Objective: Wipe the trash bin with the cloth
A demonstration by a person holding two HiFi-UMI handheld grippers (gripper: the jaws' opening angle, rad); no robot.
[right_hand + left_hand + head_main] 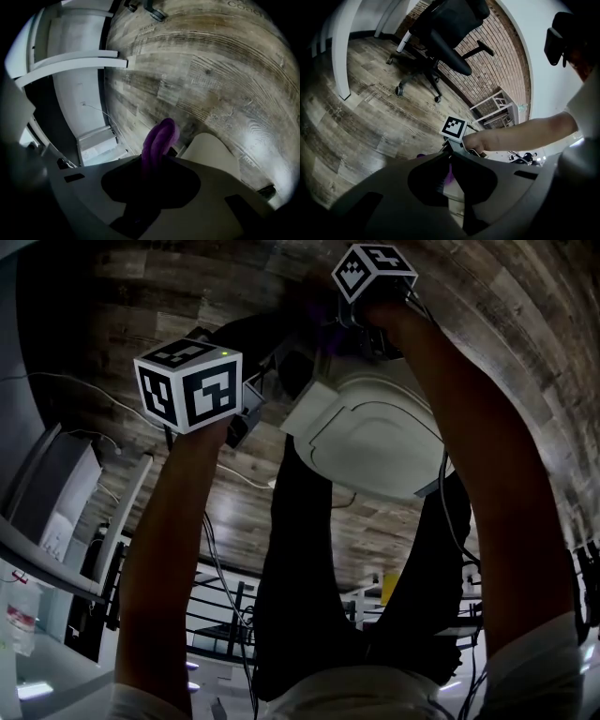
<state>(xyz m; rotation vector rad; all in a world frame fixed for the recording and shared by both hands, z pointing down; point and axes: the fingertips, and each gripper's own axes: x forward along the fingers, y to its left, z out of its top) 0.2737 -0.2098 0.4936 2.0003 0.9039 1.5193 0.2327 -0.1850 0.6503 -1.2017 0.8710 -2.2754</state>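
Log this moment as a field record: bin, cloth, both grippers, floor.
trash bin: white, lid down, standing on the wood floor
cloth: purple, bunched, sticking out past the jaws that hold it
right gripper: shut on the cloth, at the bin's far edge
left gripper: at the bin's left side, jaws close together, seemingly on its pale edge
cloth touching bin: cannot tell
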